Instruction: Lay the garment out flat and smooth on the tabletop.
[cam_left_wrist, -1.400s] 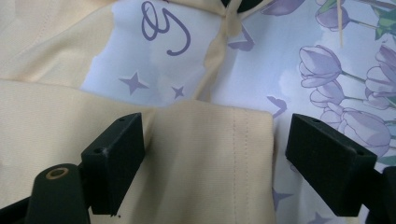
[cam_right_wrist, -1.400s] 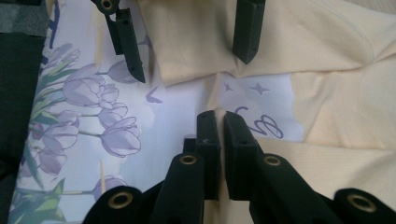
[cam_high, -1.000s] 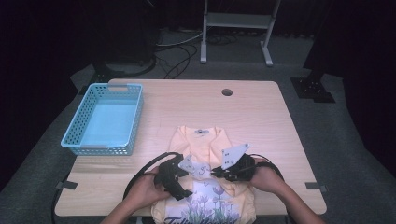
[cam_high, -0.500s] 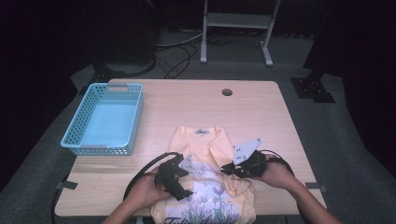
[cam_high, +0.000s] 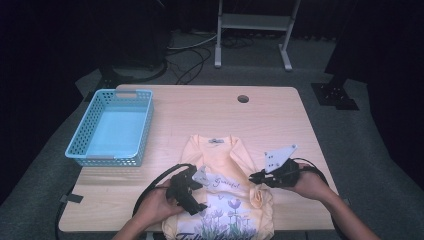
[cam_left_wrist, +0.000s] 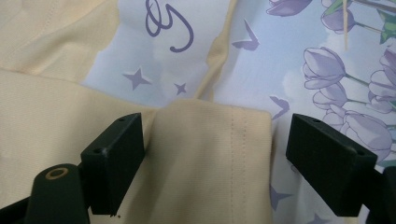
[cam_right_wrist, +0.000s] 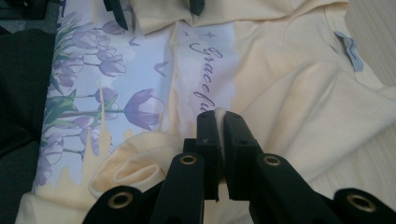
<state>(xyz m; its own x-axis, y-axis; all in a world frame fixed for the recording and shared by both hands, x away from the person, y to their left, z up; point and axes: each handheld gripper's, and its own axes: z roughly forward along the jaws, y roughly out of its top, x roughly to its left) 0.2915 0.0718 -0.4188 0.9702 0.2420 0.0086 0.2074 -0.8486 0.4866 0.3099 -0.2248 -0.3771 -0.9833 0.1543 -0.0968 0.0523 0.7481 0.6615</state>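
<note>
The shirt (cam_high: 225, 195), pale yellow with a tulip print, lies at the near middle of the table (cam_high: 200, 107), its hem over the near edge; from the high view the left gripper (cam_high: 192, 192) sits on the shirt's left side and the right gripper (cam_high: 255, 176) on its right side, each in a hand, but the jaws are too small there to read; the left gripper view settles one: its jaws stand wide, a folded yellow sleeve (cam_left_wrist: 210, 158) lying between them, the left pad at the fold's edge, the right pad clear of it; the right gripper view settles the other: its jaws are pressed together on a thin ridge of yellow cloth (cam_right_wrist: 219, 114), and it also shows the script lettering (cam_right_wrist: 205, 70) and the neck label (cam_right_wrist: 349, 49), with the left gripper's tips at the top; the table is light wood with a round hole (cam_high: 243, 98) near its far edge; a blue basket (cam_high: 114, 127) stands on the left; beyond lie grey floor, cables (cam_high: 192, 57) and a metal stand (cam_high: 252, 30) in a dark room.
</note>
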